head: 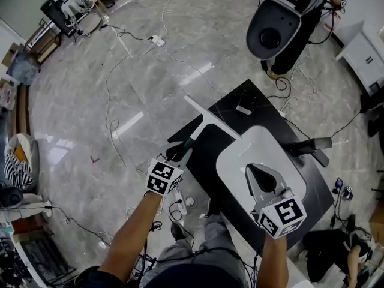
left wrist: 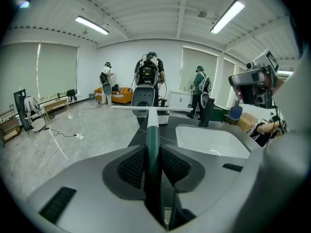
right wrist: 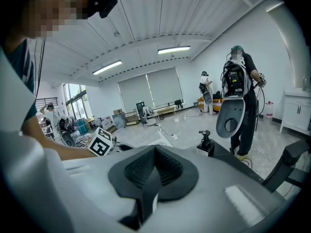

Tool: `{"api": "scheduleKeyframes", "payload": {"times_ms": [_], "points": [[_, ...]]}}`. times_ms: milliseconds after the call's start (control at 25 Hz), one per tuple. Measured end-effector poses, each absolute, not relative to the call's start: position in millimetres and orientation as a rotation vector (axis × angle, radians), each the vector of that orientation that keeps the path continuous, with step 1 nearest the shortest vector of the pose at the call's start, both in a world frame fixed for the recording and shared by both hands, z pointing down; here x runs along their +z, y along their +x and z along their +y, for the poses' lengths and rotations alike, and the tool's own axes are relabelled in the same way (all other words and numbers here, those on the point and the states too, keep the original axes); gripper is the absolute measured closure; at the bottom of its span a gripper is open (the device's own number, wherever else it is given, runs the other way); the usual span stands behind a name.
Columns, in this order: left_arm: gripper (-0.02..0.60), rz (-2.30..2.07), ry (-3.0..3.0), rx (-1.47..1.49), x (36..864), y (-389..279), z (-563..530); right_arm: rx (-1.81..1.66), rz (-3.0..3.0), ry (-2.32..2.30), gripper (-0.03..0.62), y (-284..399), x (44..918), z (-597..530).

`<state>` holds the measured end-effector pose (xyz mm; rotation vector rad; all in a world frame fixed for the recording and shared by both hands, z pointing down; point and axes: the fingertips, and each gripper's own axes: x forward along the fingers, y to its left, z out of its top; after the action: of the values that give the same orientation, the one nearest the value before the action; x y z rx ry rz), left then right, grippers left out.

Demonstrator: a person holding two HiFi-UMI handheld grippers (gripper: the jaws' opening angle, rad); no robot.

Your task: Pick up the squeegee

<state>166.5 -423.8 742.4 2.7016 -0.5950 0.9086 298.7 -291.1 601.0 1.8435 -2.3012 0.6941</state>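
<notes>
- Squeegee (head: 210, 120): it sits in the left tool (head: 176, 153), over the bench's (head: 267, 116) left edge and seemingly clear of the surface. Its white blade (left wrist: 150, 109) lies crosswise at the far end, towards the bench's far corner.
- Left tool: clenched on the dark green handle (left wrist: 151, 140), with the ribbed pads pressing it from both sides. The shaft runs straight out along the line of the jaws.
- Right tool (head: 264, 176): jaws together with nothing between them, hovering above the white basin (head: 225, 161) on the bench's near side.
- Handling: the squeegee looks light and stiff, a slim plastic shaft with a long thin blade. The smooth handle could twist or slide in the pads, and the wide blade may catch on the bench's edge if it swings.
- Where to hold: the green handle is the sound place, about where the pads are now. The blade strip is probably soft and best left untouched.
</notes>
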Motion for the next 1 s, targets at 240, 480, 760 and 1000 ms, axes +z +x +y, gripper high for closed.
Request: {"api": "scheduleKeyframes", "payload": {"times_ms": [240, 480, 760, 1000], "points": [[0.486, -0.647, 2.749, 0.824, 692.5, 145.4, -417.3, 0.642, -2.314, 1.845, 0.585, 287.9, 574.9, -281.8], [0.486, -0.692, 2.798, 0.753, 640.5, 113.5, -411.3, 0.615, -2.317, 1.865, 0.585, 269.0, 546.2, -272.0], [0.486, -0.731, 2.851, 0.721, 592.1, 75.7, -397.9, 0.568, -2.325, 1.894, 0.585, 250.3, 513.3, -258.4], [0.486, -0.781, 2.880, 0.671, 549.4, 44.0, -380.0, 0.522, -2.332, 1.887, 0.585, 234.5, 484.0, -240.5]]}}
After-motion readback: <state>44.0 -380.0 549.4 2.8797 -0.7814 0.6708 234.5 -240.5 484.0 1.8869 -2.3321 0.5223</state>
